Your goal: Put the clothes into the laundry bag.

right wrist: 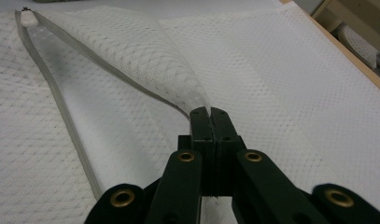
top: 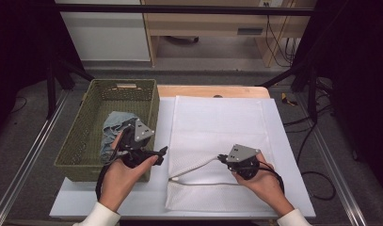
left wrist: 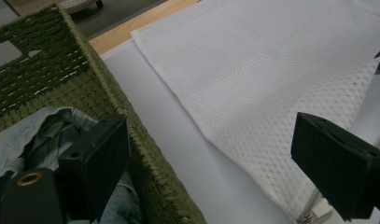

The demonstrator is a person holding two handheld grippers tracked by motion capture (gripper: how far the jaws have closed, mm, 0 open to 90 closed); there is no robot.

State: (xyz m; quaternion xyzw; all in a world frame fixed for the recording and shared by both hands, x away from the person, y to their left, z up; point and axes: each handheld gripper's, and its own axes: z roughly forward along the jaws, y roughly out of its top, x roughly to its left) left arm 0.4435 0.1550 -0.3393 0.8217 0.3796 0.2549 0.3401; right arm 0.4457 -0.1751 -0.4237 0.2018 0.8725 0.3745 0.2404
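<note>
Clamped tight, our right gripper (right wrist: pixel 210 112) pinches the upper layer of the white mesh laundry bag (top: pixel 217 136) at its opening and lifts that edge off the lower layer, so a mouth gapes along the zipper (right wrist: pixel 57 98). We see the zipper's tape run from the jaws out to its white end stop (right wrist: pixel 28 18) at the far left of the right gripper view. In the high view this gripper (top: pixel 223 157) sits near the near right part of the bag, with our right hand (top: pixel 259 181) behind it.

Our left gripper (left wrist: pixel 211 154) has its jaws spread wide with nothing between them. In the high view it hangs at the right wall of the green woven basket (top: pixel 85 141), over the near right corner, held by our left hand (top: pixel 121 176). One jaw stands over the basket's inside, the other out over the bag's near left part, so the basket rim (left wrist: pixel 131 126) lies right under the gap.

A blue denim garment (top: pixel 115 127) lies crumpled in the basket, against its right side, just beside the left jaw. Basket and bag rest on a white sheet (top: pixel 163 132) covering the table; the bag lies to the right of the basket, close to it. A strip of bare wooden tabletop (top: pixel 212 91) shows at the far edge.
</note>
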